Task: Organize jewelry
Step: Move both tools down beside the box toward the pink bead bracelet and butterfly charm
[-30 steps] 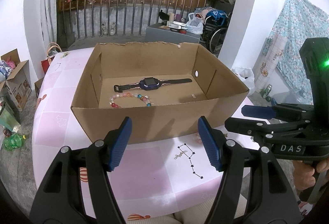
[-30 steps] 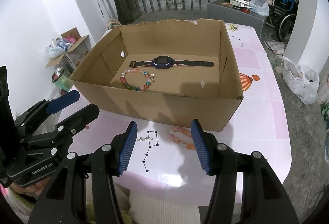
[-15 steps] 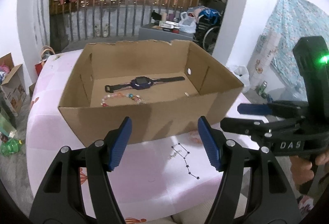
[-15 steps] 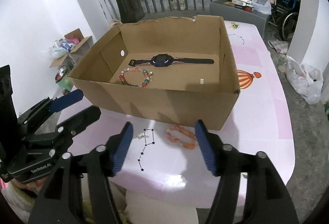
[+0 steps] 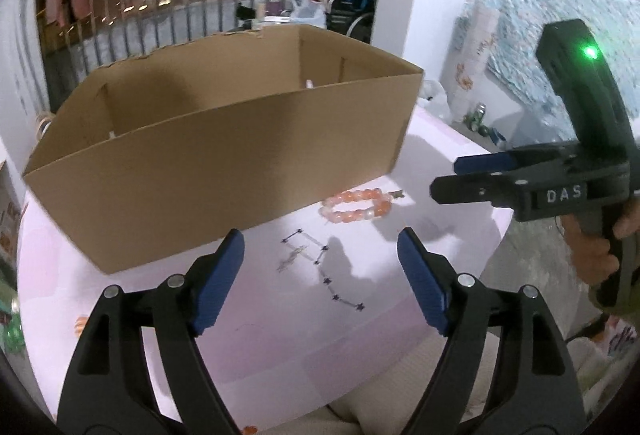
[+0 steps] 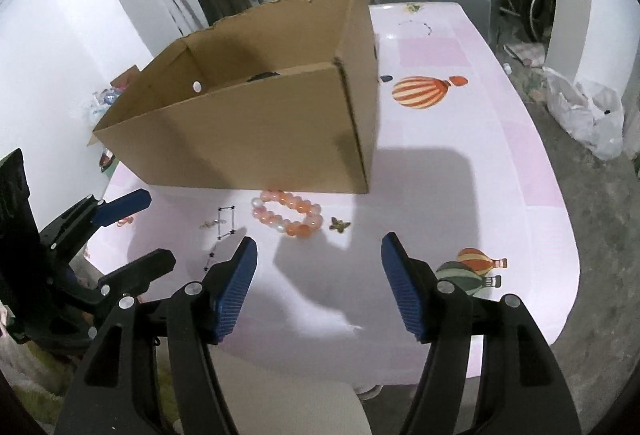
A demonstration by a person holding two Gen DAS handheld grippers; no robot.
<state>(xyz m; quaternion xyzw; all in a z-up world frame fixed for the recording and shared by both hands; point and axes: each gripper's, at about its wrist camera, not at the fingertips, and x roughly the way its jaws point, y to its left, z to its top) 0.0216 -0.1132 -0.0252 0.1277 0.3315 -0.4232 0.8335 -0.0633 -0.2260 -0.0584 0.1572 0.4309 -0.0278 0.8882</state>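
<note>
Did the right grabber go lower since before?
Yes. The right gripper dropped toward the table; the cardboard box rim now hides most of its inside.

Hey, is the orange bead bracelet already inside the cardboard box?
No, the orange bead bracelet lies on the pink table just outside the cardboard box, near its front wall.

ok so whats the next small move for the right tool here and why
Probably ease the right tool forward and down over the orange beaded bracelet. It lies on the pink table just outside the brown cardboard box, ahead of the tool, which is open and holds nothing.
</note>
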